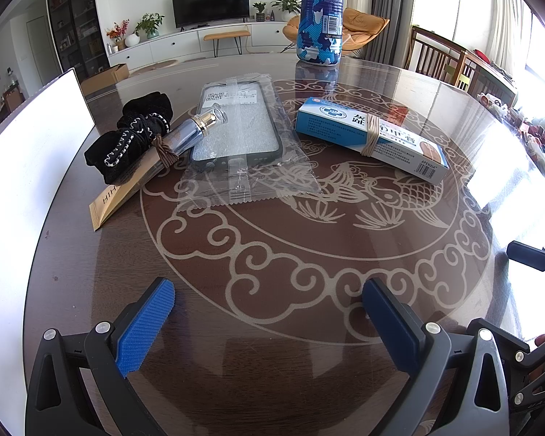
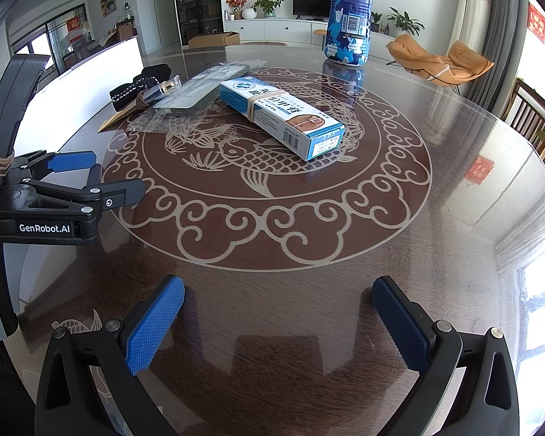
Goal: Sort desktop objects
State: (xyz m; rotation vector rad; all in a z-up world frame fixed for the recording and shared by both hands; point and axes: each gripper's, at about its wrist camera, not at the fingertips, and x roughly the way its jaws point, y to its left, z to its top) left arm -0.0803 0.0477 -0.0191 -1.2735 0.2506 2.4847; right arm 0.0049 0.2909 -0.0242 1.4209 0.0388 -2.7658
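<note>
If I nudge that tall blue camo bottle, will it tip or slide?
The blue camo bottle stands tall on a narrow base, so a high push probably tips it. The glossy table looks slick; a low nudge likely slides it.

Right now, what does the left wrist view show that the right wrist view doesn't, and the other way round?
Only the left wrist view shows the phone case from above, its label readable. Only the right wrist view shows the left gripper from outside, jaws open, and the medicine box's end flap. Both show the rubber-banded medicine box, the camouflage bottle, the black pouch, the small glass bottle and the fish-patterned table.
</note>
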